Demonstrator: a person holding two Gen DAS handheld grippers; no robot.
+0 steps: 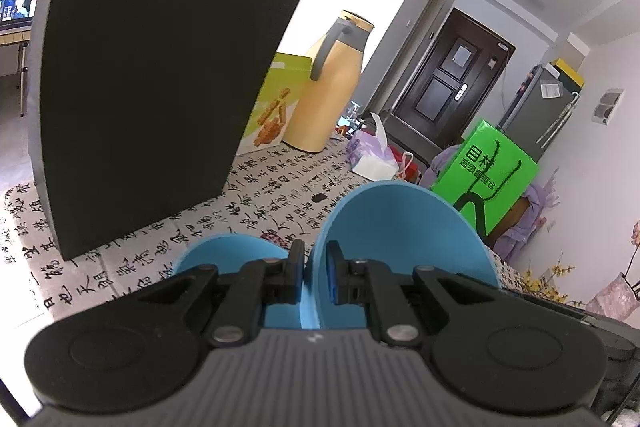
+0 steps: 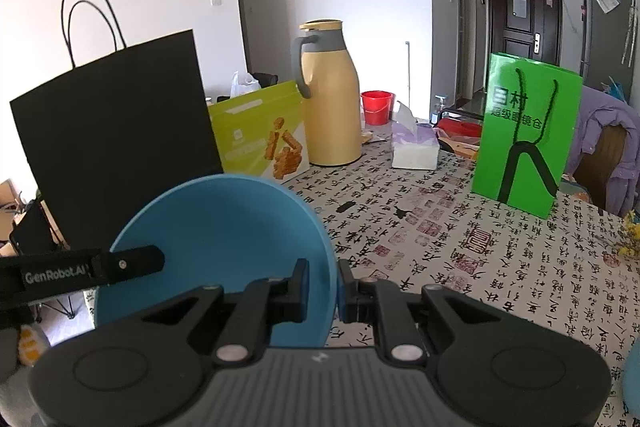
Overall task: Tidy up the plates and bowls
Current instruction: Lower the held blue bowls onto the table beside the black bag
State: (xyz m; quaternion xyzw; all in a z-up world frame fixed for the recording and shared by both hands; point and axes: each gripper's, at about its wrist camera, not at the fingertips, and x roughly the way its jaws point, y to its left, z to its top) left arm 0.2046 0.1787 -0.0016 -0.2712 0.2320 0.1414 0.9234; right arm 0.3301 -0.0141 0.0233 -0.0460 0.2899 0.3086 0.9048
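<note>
- The left gripper [image 1: 315,269] points forward and somewhat downward over a table [image 1: 256,195] covered in a cloth printed with black calligraphy.
- Its jaws are nearly together, clamped on the rim of a blue bowl [image 1: 400,227]. The bowl stands on edge, its hollow facing right in the left wrist view.
- Left of those jaws, a second blue piece [image 1: 224,251] shows as a low rounded shape. Whether it is a bowl or a plate, and whether it touches the held bowl, cannot be told.
- The right gripper [image 2: 323,287] also points forward and somewhat downward.
- Its jaws are nearly together, clamped on the right edge of a blue dish [image 2: 224,239]. The dish is tilted up on edge, its broad face toward the camera.
- A black finger of the other gripper, marked with white lettering, reaches in from the left edge of the right wrist view and lies across the dish's left side.
- Behind the dishes on the table stand a black paper bag [image 2: 116,143], a lime snack box [image 2: 260,135], a yellow jug [image 2: 330,95] with a grey handle, a tissue pack [image 2: 414,147] and a bright green bag [image 2: 524,135].
- Beyond the table are a red bucket [image 2: 376,105], a dark door [image 2: 522,23] and a purple garment [image 2: 616,147] draped over a chair.
- No hand or sleeve is visible in either view.
</note>
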